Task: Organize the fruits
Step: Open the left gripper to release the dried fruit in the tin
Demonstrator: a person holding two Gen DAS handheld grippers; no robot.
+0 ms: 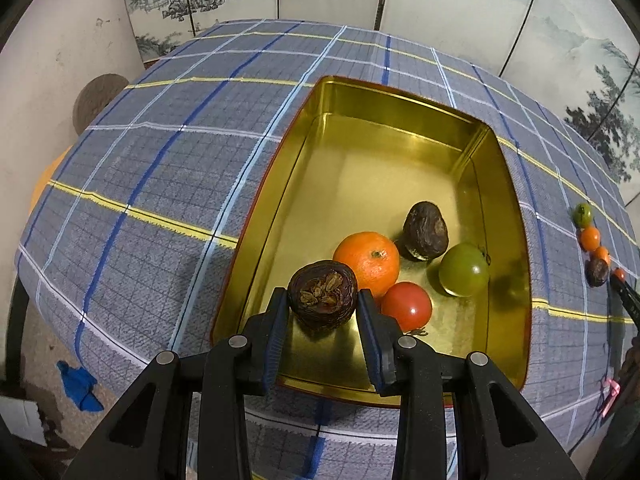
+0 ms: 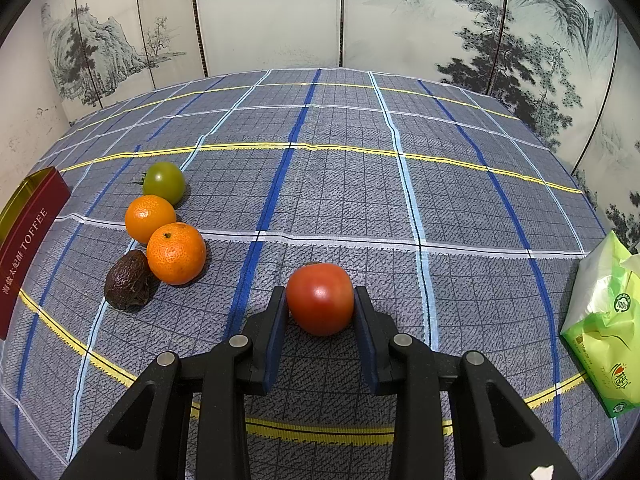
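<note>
My left gripper is shut on a wrinkled dark brown fruit, held over the near end of the gold tin. Inside the tin lie an orange, a red tomato, a green tomato and another dark wrinkled fruit. My right gripper is shut on a red tomato just above the checked cloth. To its left on the cloth sit two oranges, a green tomato and a dark wrinkled fruit.
The tin's red side reads TOFFEE at the left edge of the right wrist view. A green tissue pack lies at the right edge of the table. A painted folding screen stands behind the table. The blue checked cloth covers it.
</note>
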